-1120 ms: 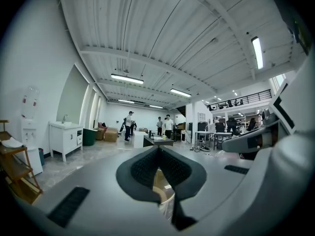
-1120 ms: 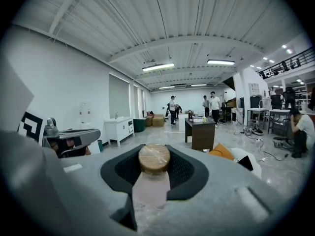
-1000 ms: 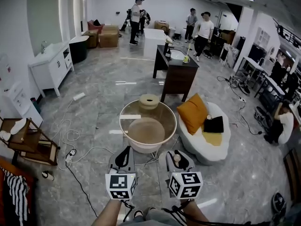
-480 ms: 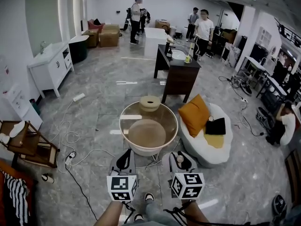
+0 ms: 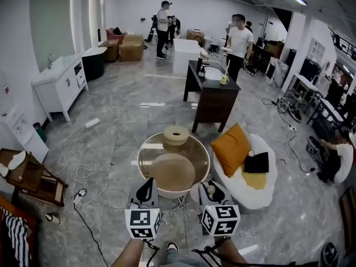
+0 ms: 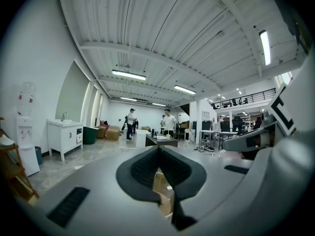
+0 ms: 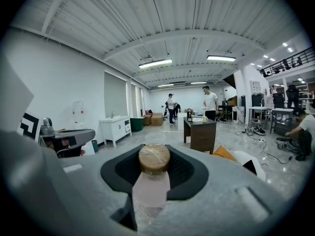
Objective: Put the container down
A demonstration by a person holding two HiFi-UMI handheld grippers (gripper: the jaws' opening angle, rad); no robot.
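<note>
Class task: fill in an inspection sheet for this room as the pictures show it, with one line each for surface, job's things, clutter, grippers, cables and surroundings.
Surface: glossy grey floor; a round low table stands ahead of the grippers.
Job's things: small bottle with a wooden cap, between the right gripper's jaws.
Clutter: round wooden piece at the table's far edge.
Grippers: right gripper shut on the bottle; left gripper has its jaws a narrow gap apart, nothing seen gripped.
Cables: white cables loose on the floor left of the table.
Surroundings: white seat with orange cushion, dark desk, white cabinet, people far off.
</note>
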